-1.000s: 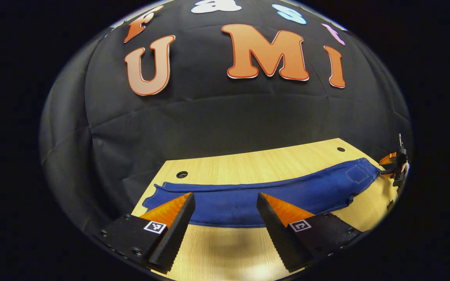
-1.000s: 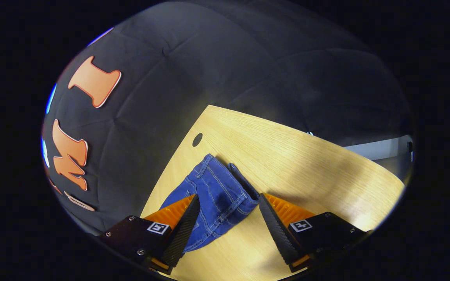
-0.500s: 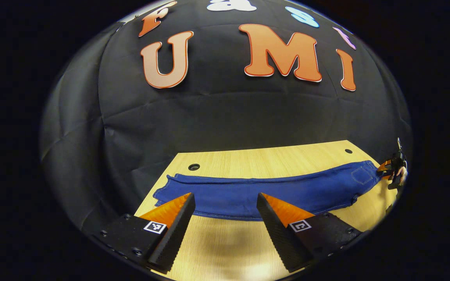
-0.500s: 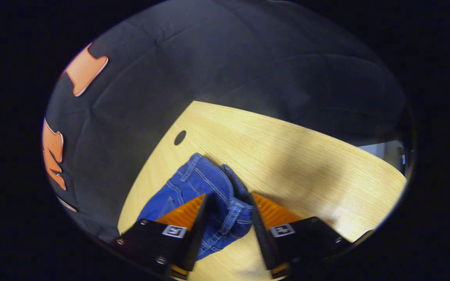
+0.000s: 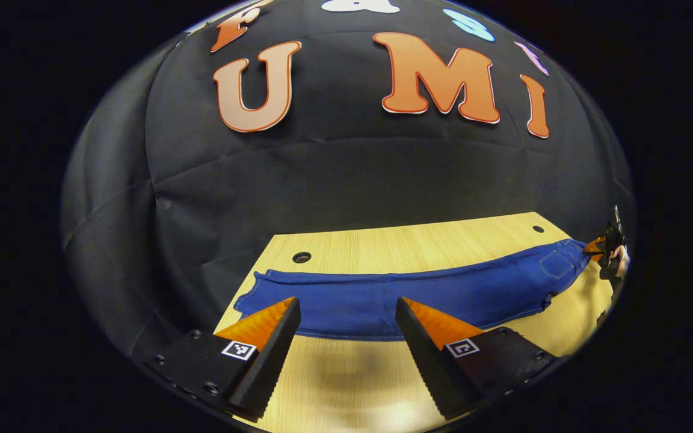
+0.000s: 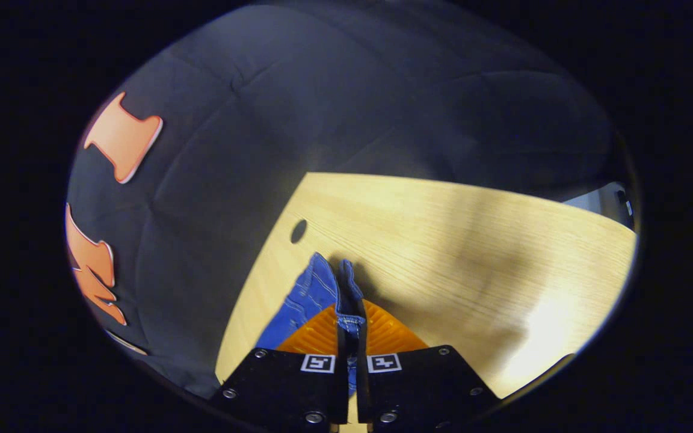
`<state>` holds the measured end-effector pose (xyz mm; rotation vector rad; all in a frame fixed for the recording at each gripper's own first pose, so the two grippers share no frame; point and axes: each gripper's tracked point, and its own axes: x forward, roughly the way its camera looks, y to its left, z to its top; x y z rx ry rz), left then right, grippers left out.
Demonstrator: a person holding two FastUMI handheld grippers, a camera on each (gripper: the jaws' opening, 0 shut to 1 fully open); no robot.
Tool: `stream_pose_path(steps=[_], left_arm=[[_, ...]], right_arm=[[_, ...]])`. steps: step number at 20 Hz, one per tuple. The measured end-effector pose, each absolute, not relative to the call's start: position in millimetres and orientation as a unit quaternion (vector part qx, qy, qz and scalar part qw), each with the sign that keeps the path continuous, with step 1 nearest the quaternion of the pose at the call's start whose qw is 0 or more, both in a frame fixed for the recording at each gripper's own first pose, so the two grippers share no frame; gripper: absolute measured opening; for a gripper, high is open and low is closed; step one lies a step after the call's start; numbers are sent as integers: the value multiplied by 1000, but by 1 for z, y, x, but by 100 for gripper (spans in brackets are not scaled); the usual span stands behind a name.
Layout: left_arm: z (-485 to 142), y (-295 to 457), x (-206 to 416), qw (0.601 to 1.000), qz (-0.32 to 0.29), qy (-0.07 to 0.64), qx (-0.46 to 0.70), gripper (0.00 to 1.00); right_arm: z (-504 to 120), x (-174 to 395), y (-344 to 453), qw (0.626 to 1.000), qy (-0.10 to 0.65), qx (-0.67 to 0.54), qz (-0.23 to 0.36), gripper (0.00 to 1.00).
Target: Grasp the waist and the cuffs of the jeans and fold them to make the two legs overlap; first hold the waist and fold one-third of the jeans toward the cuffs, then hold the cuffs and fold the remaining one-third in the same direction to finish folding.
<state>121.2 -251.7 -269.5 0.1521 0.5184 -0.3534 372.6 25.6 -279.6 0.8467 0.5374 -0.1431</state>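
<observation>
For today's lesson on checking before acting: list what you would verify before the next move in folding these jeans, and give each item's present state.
1. Right gripper shut on the waist of the jeans: ok.
2. Left gripper holding the cuffs: not ok, its jaws are open and short of the cloth.
3. Jeans stretched lengthwise along the table: ok.
4. Two legs already overlapping: cannot tell.
5. Bare table beyond the waist: ok.
</observation>
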Motion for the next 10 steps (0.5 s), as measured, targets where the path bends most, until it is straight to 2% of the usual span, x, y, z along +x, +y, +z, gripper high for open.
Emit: stream_pose_path(steps=[4, 7, 10], left_arm=[[-261, -231, 136, 949, -185, 249, 65, 98], [-253, -212, 152, 949, -194, 241, 55, 98], [-247, -191, 167, 950, -203, 235, 46, 98]], right_arm=[[-213, 362, 52, 899, 220, 376, -43, 5], [-166, 332, 58, 912, 190, 362, -18, 5], [-121, 312, 102, 921, 170, 349, 16, 5]])
